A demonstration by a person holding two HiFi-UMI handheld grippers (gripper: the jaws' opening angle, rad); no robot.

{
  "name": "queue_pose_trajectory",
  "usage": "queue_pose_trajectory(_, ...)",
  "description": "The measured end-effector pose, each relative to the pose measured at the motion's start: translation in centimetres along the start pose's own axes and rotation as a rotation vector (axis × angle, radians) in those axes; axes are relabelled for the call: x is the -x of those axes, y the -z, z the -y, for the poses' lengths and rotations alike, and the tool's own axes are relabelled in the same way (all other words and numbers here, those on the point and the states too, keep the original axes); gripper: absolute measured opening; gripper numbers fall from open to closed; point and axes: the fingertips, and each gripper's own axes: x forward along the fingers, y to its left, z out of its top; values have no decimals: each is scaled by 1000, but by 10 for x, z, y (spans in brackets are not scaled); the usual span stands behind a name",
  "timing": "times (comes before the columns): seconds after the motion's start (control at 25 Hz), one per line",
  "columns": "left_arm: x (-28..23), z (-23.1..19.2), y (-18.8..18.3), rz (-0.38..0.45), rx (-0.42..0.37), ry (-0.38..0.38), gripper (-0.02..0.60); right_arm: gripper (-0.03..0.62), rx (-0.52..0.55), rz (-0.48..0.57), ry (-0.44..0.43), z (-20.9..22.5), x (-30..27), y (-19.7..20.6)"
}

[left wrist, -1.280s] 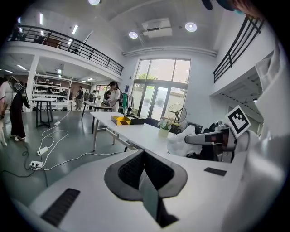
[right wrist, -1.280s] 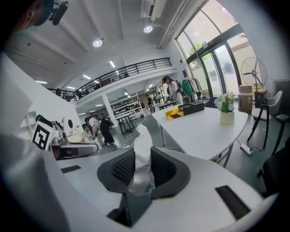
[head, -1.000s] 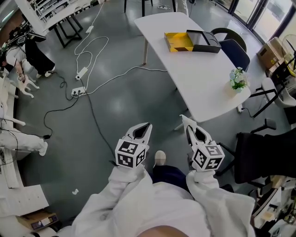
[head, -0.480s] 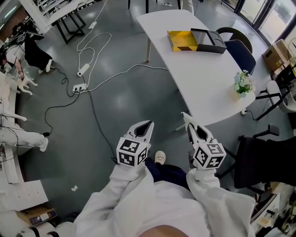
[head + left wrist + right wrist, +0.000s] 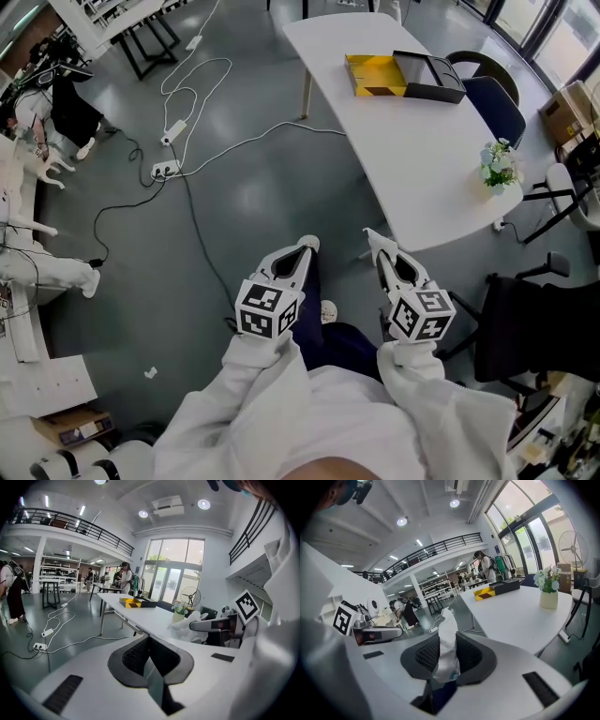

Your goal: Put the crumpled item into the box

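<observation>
Between the black pads of the right claw (image 5: 378,246) stands the crumpled white paper-like item (image 5: 446,648). It is pinched at its lower part, and its upper end rises free above the jaw tips. The jaws are closed to a narrow gap, only as wide as the item. Just beside it, the left claw (image 5: 302,248) has its jaws fully together and carries nothing.

Compared with one second ago, both claws keep almost the same place in front of the person. The grey floor and the long white table (image 5: 403,187) shift a little in the head view, and a dark trouser leg now comes forward under the left claw. I judge that the person is stepping toward the table.

The open yellow and black cardboard box (image 5: 375,73) lies well ahead of the right claw, at the far end of the table. So the item is held securely and the carrying goes on, but the placing is not yet near.
</observation>
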Motion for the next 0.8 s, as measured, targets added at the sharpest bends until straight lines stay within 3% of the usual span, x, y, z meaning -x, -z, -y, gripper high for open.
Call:
queue_pose_trajectory(0.48, -48, -36, -32, 1, -10, 15, 15, 89, -5, 8, 4, 17, -54, -35)
queue_pose_trajectory(0.8, -100, -95, -101, 15, -44, 28, 15, 89, -6, 41, 5, 25, -129, -106)
